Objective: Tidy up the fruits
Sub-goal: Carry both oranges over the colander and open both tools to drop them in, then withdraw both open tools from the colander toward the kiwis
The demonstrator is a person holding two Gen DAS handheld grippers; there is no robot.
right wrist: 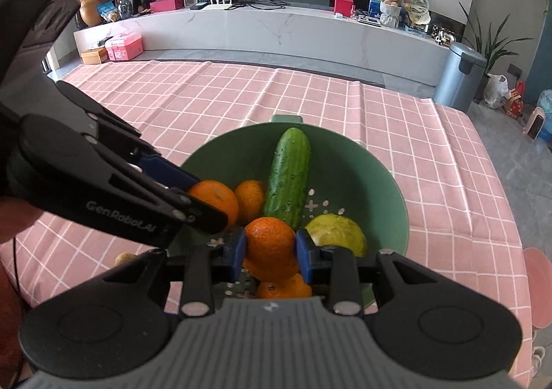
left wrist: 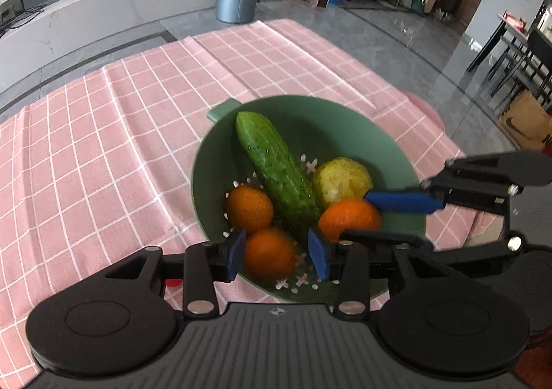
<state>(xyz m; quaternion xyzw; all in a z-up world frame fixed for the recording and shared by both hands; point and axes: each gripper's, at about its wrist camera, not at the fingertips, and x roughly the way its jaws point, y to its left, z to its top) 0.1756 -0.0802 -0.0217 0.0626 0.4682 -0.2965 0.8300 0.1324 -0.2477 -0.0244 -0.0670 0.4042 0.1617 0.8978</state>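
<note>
The right gripper [right wrist: 270, 248] pinches an orange [right wrist: 270, 244] between its blue pads; the left gripper's [left wrist: 276, 252] jaws stand spread around another orange [left wrist: 269, 253], the left pad touching it, the right pad clear; only the right wrist view shows a fourth orange [right wrist: 283, 288] under the held one, and the lettering "GenRobot.AI" on the left gripper; the green colander [left wrist: 345, 120] on the pink checked tablecloth [left wrist: 103, 147] holds the oranges, a cucumber [left wrist: 277, 168] and a yellow-green fruit [left wrist: 341, 180].

Bright, even daylight with soft shadows, floor glare, strong fisheye bending at edges, and slight motion blur.
</note>
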